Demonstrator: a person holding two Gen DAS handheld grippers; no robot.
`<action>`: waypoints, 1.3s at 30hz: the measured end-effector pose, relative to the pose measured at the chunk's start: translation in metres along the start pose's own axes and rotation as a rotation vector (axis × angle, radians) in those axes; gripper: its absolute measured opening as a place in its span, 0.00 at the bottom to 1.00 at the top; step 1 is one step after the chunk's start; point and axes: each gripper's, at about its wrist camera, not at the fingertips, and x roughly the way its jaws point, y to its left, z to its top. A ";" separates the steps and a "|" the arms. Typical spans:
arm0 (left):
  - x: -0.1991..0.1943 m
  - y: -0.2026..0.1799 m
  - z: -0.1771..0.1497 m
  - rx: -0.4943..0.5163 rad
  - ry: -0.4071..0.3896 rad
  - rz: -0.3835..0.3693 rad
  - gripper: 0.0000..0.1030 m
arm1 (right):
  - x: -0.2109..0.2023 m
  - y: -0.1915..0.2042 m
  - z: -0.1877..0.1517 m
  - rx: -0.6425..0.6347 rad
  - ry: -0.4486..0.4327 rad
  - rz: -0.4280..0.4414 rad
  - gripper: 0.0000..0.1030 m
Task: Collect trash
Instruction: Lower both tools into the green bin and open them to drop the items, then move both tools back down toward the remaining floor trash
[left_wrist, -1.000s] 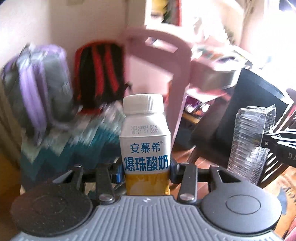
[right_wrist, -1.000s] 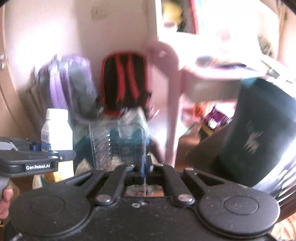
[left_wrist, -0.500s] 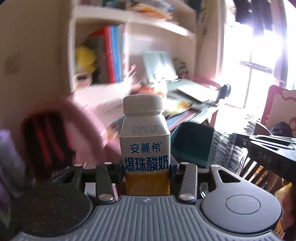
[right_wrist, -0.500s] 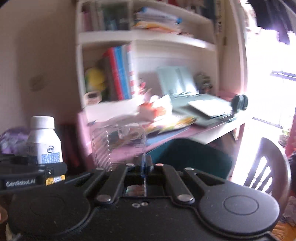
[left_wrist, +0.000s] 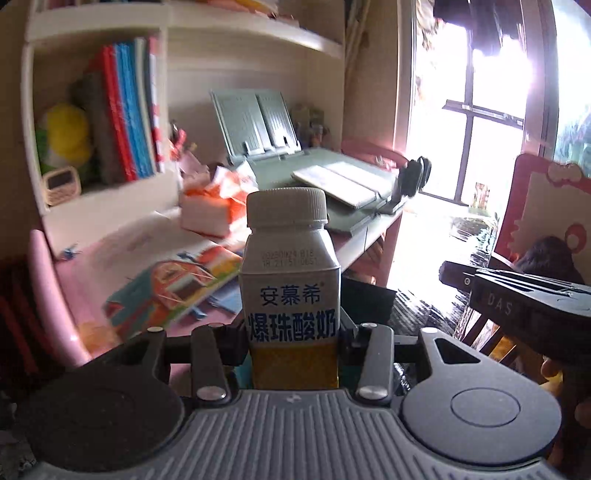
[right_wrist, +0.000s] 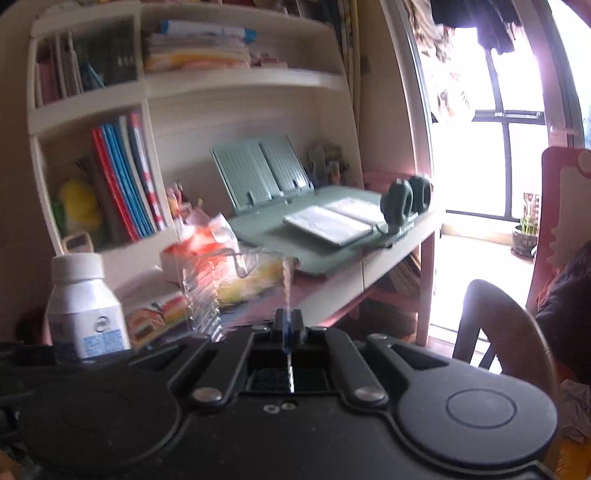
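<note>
My left gripper (left_wrist: 293, 338) is shut on a white yogurt drink bottle (left_wrist: 290, 288) with blue Chinese lettering and a yellow base, held upright in the air. The bottle also shows at the left of the right wrist view (right_wrist: 85, 310). My right gripper (right_wrist: 289, 332) is shut on the edge of a clear ribbed plastic container (right_wrist: 207, 291), held up in front of the desk. That container shows faintly at the right of the left wrist view (left_wrist: 458, 273), next to the right gripper's body.
A pink desk (left_wrist: 122, 254) holds picture books, an orange-and-white tissue pack (left_wrist: 218, 206) and a green book stand (right_wrist: 266, 177). White shelves with books stand behind. A chair back (right_wrist: 506, 332) and bright window are at the right. A dark bin (left_wrist: 365, 302) sits below.
Both grippers have swung up and to the right, from the backpacks and the dark bin near the floor to the desk, shelves and window. Both still hold their items.
</note>
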 end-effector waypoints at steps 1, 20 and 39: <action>0.008 -0.004 -0.001 0.004 0.011 0.001 0.42 | 0.007 -0.002 -0.002 -0.006 0.014 -0.006 0.00; 0.088 -0.025 -0.034 0.052 0.211 0.001 0.42 | 0.056 -0.006 -0.042 -0.129 0.276 -0.062 0.28; -0.090 0.048 -0.048 -0.026 0.086 0.055 0.58 | -0.068 0.051 -0.035 -0.202 0.191 0.142 0.42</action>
